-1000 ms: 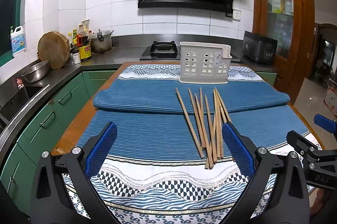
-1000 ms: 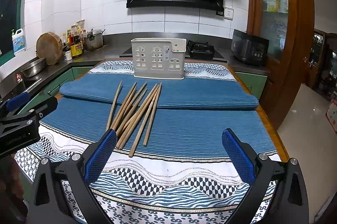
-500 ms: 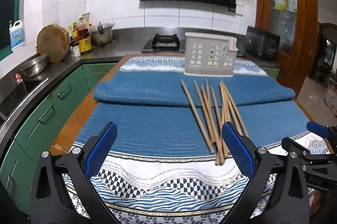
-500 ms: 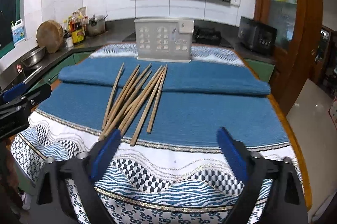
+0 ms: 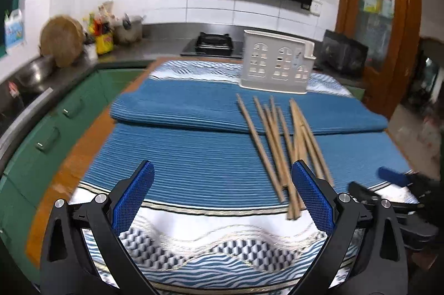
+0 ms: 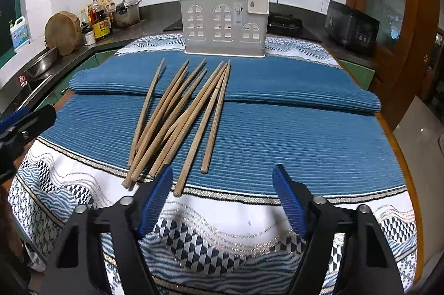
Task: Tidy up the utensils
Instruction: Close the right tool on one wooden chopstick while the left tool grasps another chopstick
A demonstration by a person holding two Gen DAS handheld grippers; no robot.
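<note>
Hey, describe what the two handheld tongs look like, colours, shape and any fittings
Both pairs match. The left tongs and right tongs have black angular plastic frames that branch into two arms, with round silver bolts at the joints. Each arm ends in a flat blue pad with a fine mesh-like texture. No cables, markings or sleeves can be seen.

The wooden chopsticks lie in a loose bundle on the blue ribbed cloth — some cross over each other, and their far ends fan out over a folded ridge of the cloth. The white plastic holder stands upright behind them, apart from them — its front wall has window-shaped openings.
</note>
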